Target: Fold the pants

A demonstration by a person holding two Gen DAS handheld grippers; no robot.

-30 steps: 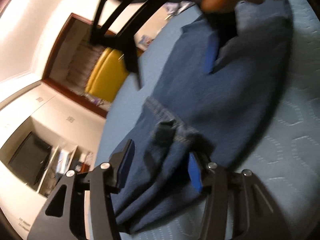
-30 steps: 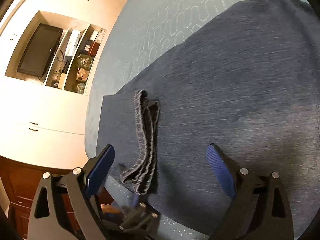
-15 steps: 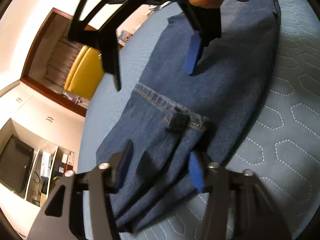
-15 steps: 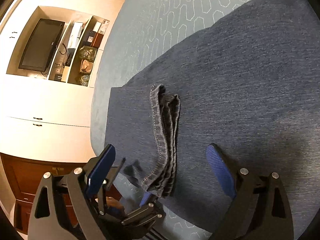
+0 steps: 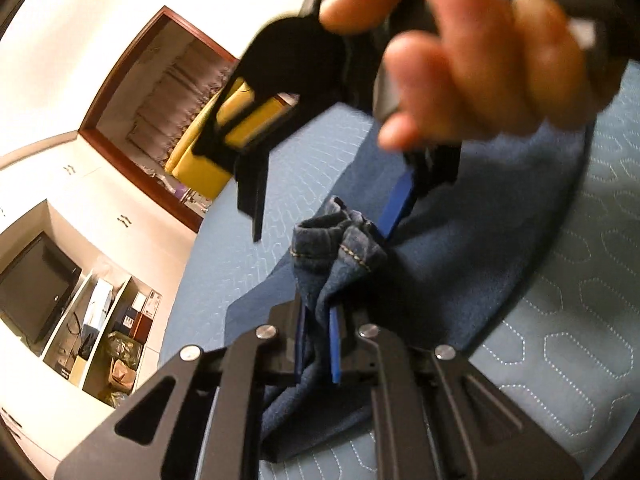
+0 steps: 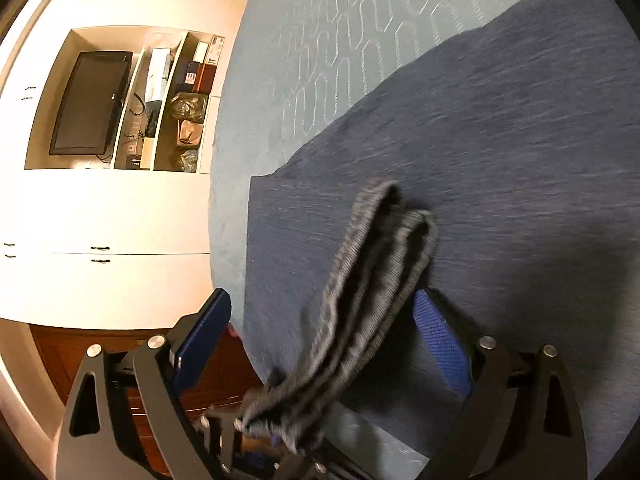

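Note:
Dark blue denim pants [image 5: 460,264] [image 6: 500,128] lie spread on a light blue quilted bed [image 5: 568,320]. My left gripper [image 5: 318,344] is shut on a bunched, stitched edge of the pants [image 5: 336,248] and holds it up off the fabric. In the right wrist view that same edge [image 6: 380,260] rises as a folded strip between the fingers of my right gripper [image 6: 322,340], which is open and not touching it. The left wrist view shows the right gripper [image 5: 326,208] just above the bunch, held by a hand [image 5: 472,52].
The bed's edge [image 6: 228,208] drops off at the left. Beyond it stand white cabinets with a black TV [image 6: 92,100], cluttered shelves [image 6: 188,108] and a wooden drawer front [image 6: 100,332]. A yellow chair [image 5: 200,152] sits in a doorway.
My left gripper has shut on the pants edge and lifted it into a bunch. The right gripper has come closer, down over that raised edge, and stays open.

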